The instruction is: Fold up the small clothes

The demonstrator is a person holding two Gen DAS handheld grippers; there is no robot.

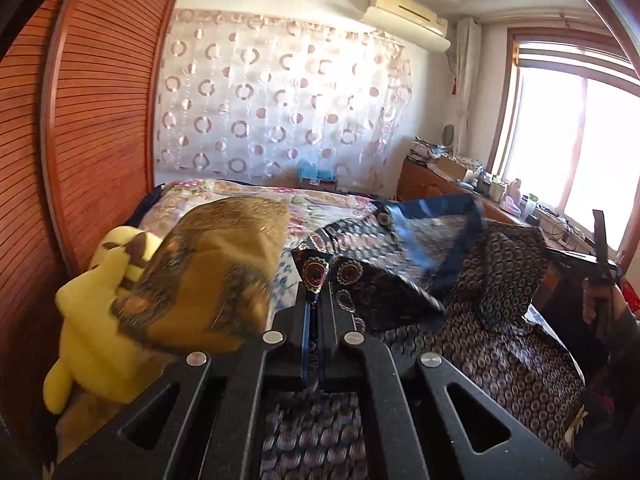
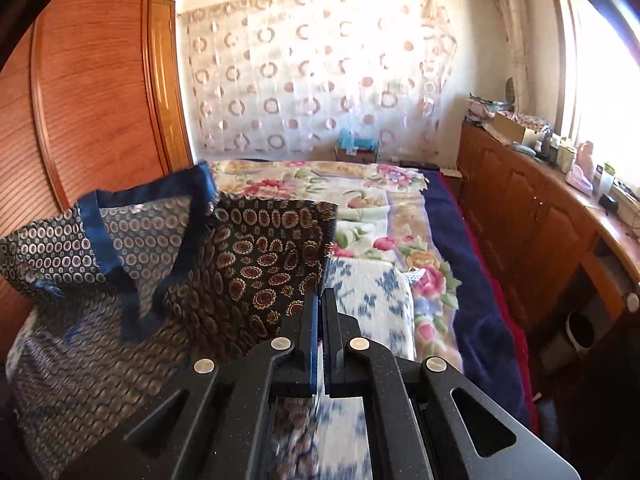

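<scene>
Daylight floods in from the window [image 1: 576, 128] to the right of each hand-held gripper, blown out white. Fisheye bends the edges; the patterned garment [image 2: 160, 264] is motion-blurred.

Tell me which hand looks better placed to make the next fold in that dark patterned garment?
Neither clearly: the left tool and right tool each pinch a corner of the garment, lifted over the bed. They likely fold together.
</scene>
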